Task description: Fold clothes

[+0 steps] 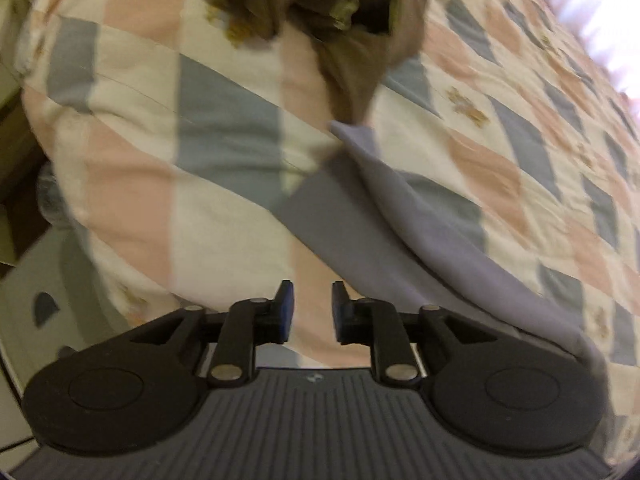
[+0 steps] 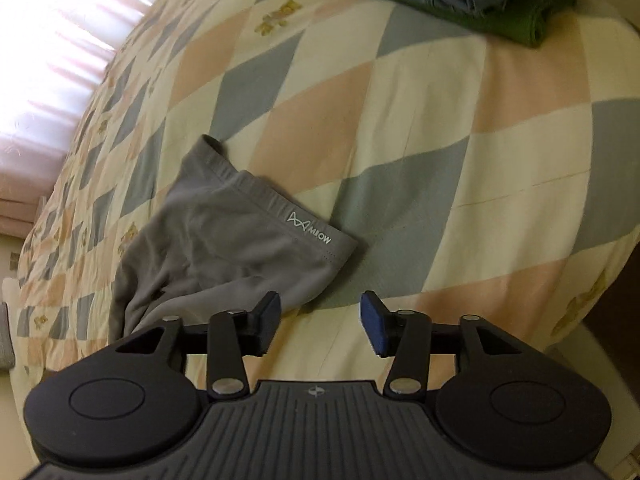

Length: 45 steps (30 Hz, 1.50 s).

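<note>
Grey briefs (image 2: pixel 224 248) lie flat on quilt (image 2: pixel 460 128), waistband running diagonally, up-left of right gripper (image 2: pixel 320 320), which is nearer. Its jaws stand apart, empty. Left gripper (image 1: pixel 313 310) is narrowly parted, empty, with the cloth edge just right of it.

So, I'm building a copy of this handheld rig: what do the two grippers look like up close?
Both look alike. The left gripper and right gripper are matte black, each with two round housings, a ribbed grey centre plate bearing a small round emblem, and linkage arms joined by silver pins. The fingers carry blue pads. No cables or sleeves show.
</note>
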Tool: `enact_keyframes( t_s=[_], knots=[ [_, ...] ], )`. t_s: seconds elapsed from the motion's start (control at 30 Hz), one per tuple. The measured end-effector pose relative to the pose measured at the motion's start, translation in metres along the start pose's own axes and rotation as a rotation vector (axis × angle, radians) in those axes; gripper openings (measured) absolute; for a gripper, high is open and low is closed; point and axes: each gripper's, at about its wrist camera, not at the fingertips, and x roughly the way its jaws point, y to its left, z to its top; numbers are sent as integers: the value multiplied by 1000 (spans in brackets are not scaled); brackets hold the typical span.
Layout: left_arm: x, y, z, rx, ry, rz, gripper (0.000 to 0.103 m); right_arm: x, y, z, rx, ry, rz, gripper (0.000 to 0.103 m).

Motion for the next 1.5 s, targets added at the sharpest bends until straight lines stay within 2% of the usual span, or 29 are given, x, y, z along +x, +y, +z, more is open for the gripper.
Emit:
enact_keyframes(
  t_s=[0.1, 0.17, 0.27, 0.47, 0.67, 0.9, 0.97, 1.0, 1.07, 1.1, 1.13, 1.17, 1.2, 1.33, 1.43, 1.5],
  knots=[
    [9, -10, -10, 22, 0, -33, 31, 24, -7, -1, 65, 6, 33, 59],
    [16, -8, -16, 8, 12, -40, 31, 41, -19, -1, 141, 18, 63, 59],
    [26, 2, -20, -43, 19, -65, 31, 58, -30, -5, 234, 32, 57, 59],
    [57, 37, -6, -222, 4, -101, 31, 68, -27, -14, 221, 51, 39, 60],
    [103, 47, 8, -380, 10, -155, 31, 83, -24, -21, 305, 14, 52, 63],
    [142, 45, 8, -417, 13, -170, 30, 97, -23, -30, 389, -34, 55, 63],
    [142, 45, 8, -390, 10, -169, 20, 99, -24, -32, 404, -53, 67, 63],
    [139, 45, 8, -369, 8, -171, 2, 100, -25, -32, 413, -63, 72, 63],
    [131, 45, 11, -321, 0, -171, 1, 102, -28, -32, 429, -77, 83, 63],
    [125, 44, 12, -295, -10, -163, 1, 103, -28, -30, 431, -79, 88, 58],
    [118, 41, 14, -261, -25, -157, 0, 103, -29, -28, 427, -80, 88, 40],
    [108, 39, 16, -226, -42, -156, 0, 103, -28, -25, 413, -81, 85, 26],
    [98, 36, 18, -193, -62, -153, 0, 101, -26, -22, 393, -88, 86, 6],
    [50, 34, 33, -106, -125, -164, 0, 73, -13, -4, 337, -149, 124, 2],
    [6, 42, 46, -75, -198, -166, 0, 33, 0, 14, 276, -170, 205, 1],
    [-11, 53, 49, -65, -219, -136, 0, 5, 8, 25, 202, -162, 231, 1]
  ],
)
